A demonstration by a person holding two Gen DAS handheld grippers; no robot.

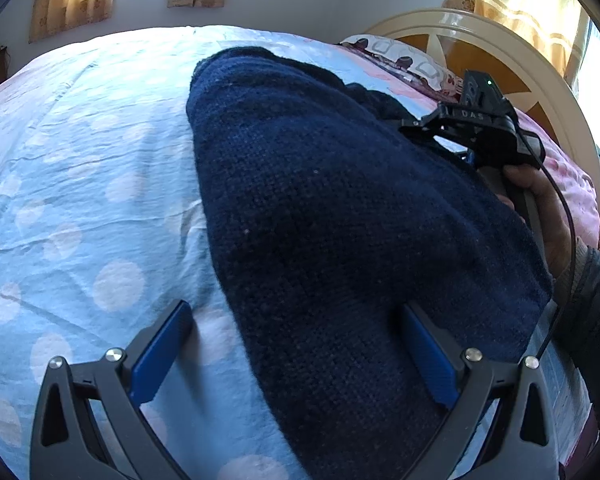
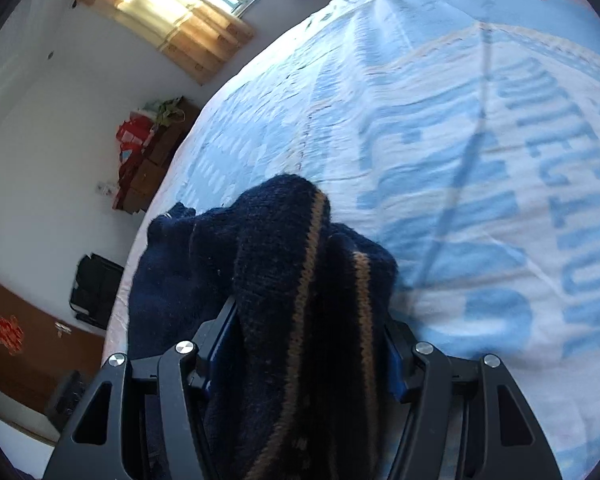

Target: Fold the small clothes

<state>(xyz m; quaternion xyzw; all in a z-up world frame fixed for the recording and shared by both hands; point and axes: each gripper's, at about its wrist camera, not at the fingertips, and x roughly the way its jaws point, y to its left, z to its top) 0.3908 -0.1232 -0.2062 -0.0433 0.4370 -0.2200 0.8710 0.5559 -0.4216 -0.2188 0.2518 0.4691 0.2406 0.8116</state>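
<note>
A navy knitted sweater (image 1: 332, 216) lies in a long heap on the light blue dotted bed sheet (image 1: 80, 200). My left gripper (image 1: 296, 354) stands open just over the sweater's near end; its left finger is over the sheet and its right finger rests on the knit. Farther back a person's hand (image 1: 540, 208) holds the right gripper's body (image 1: 476, 120), with its fingertips hidden behind the sweater. In the right wrist view a bunched fold of the sweater (image 2: 300, 280) with tan stripes fills the gap of my right gripper (image 2: 306, 340), whose jaws stand apart around it.
A cream and orange headboard (image 1: 480, 44) and a patterned pillow (image 1: 404, 60) close off the bed's far right. The bed's edge (image 2: 132, 264) runs just left of the sweater, with stacked boxes (image 2: 140, 160) and a black bag (image 2: 96, 292) on the floor beyond.
</note>
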